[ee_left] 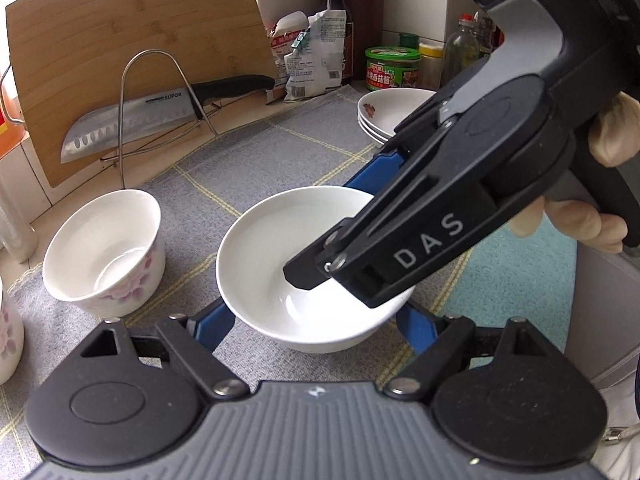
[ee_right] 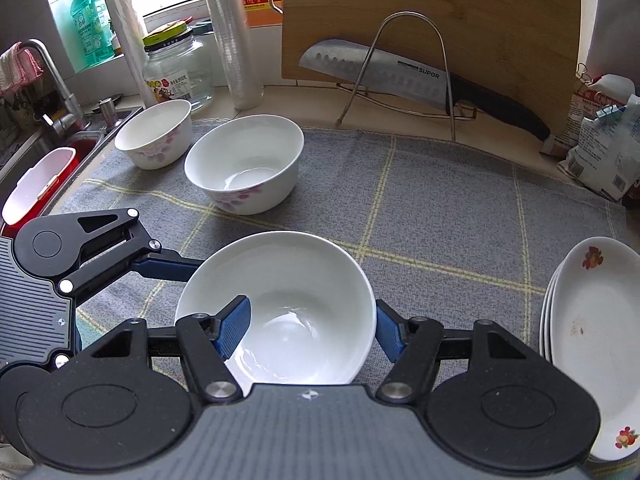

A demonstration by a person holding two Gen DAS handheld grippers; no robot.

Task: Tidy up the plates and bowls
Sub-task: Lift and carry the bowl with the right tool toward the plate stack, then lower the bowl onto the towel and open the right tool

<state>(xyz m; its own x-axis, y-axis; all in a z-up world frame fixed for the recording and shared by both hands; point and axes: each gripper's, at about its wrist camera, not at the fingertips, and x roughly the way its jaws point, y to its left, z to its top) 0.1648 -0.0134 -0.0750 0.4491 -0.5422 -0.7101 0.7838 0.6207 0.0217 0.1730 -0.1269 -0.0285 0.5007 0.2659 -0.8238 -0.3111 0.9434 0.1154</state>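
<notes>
Centrally, the plain white bowl (ee_right: 276,312) sits gripped; the right gripper (ee_right: 308,332) pinches its rim, one finger inside; the left gripper (ee_left: 312,332) clasps its outer walls, both part-open.

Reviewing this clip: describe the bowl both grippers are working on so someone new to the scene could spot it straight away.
Start at the bamboo cutting board leaning against the back wall with a knife racked before it, then come forward across the grey checked cloth. The plain white bowl sits nearest the camera, left of the stacked plates. Unlike the two pink-flowered bowls behind it, it has no pattern.
</notes>
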